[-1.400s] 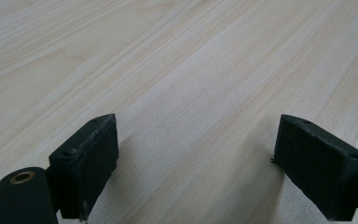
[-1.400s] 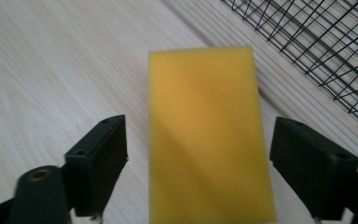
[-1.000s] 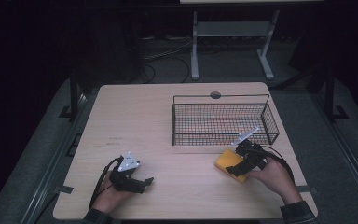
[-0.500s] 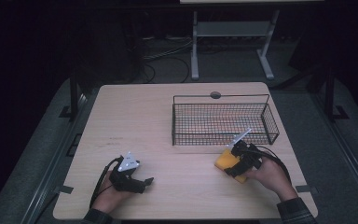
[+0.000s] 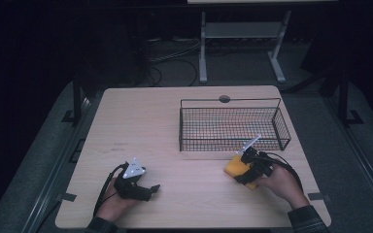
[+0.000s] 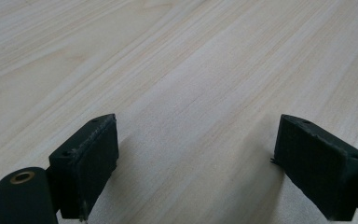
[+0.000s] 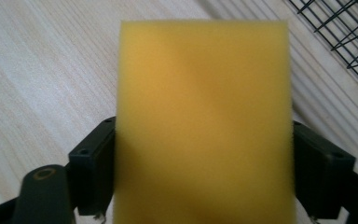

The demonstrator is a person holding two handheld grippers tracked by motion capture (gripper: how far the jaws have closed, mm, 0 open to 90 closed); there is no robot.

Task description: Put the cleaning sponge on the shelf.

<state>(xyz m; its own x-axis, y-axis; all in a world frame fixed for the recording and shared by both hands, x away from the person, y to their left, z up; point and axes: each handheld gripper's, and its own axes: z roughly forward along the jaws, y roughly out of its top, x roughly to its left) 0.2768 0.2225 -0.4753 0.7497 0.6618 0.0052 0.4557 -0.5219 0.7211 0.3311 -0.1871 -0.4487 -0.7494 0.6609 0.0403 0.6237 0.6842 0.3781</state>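
Fingers (image 7: 91, 168) of my right gripper (image 7: 204, 172) clamp the yellow sponge (image 7: 204, 116) beside the wire basket (image 5: 233, 127); my left gripper (image 6: 196, 168) rests spread apart on the tabletop (image 5: 141, 126).

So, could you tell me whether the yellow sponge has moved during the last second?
Yes, slightly. In the high view the yellow sponge, between the right gripper's jaws, has shifted a little leftward along the wire basket's near side.

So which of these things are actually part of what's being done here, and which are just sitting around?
In use:
- sponge, yellow, between the jaws of the right gripper
- basket, wire, right beside it, a likely place for the sponge

Just there:
- left gripper, jaws apart over bare table, holding nothing
- stand and cables on the floor behind
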